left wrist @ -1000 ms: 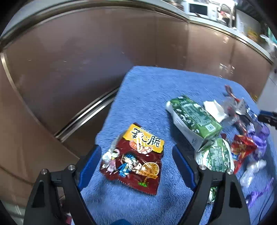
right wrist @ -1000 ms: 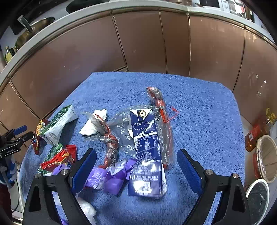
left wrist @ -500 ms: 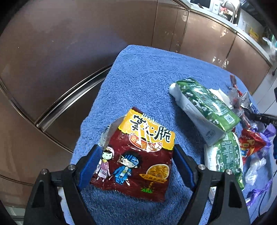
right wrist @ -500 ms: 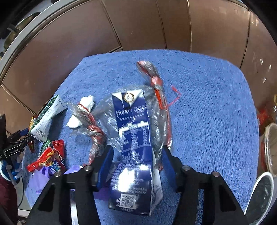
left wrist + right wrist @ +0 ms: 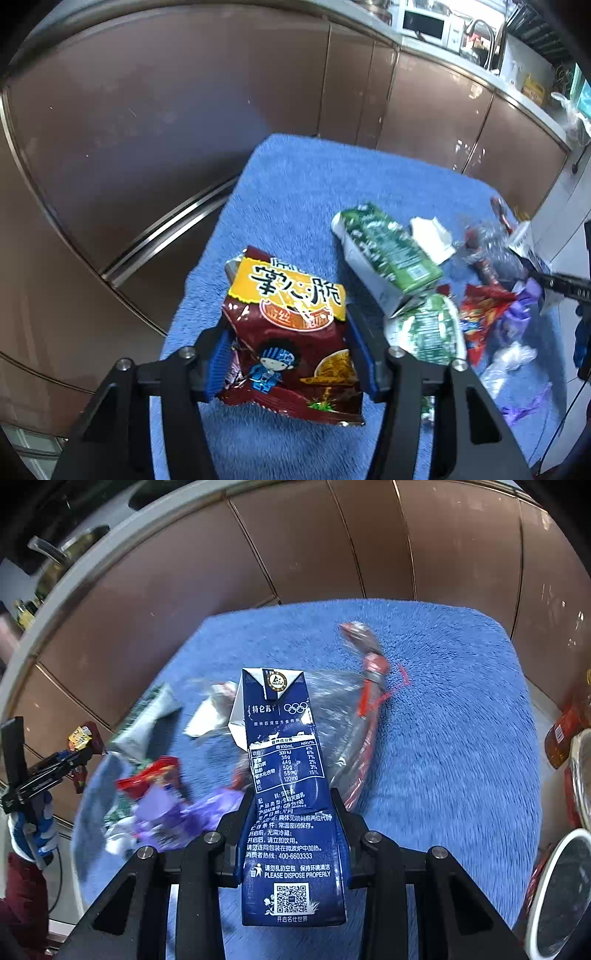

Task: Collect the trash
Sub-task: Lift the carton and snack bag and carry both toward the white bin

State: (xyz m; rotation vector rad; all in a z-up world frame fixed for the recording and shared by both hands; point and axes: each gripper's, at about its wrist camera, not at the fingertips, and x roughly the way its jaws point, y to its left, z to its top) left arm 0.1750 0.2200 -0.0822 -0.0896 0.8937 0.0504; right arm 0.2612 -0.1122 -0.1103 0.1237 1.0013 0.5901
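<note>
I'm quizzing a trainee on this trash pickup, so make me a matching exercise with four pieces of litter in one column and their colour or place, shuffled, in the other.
Things:
1. flattened dark blue milk carton
2. maroon and yellow snack bag
3. green and white drink carton
4. crumpled white tissue

Places:
A. between the left gripper's closing blue pads
B. on the blue towel, beside the green carton
C. clamped in the right gripper
D. lying on the towel right of the snack bag

Pairs: 1-C, 2-A, 3-D, 4-B

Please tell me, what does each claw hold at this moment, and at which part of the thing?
The left claw is closing on the red snack bag at its lower side edges. The right claw is closing on the blue milk carton across its lower half.
</note>
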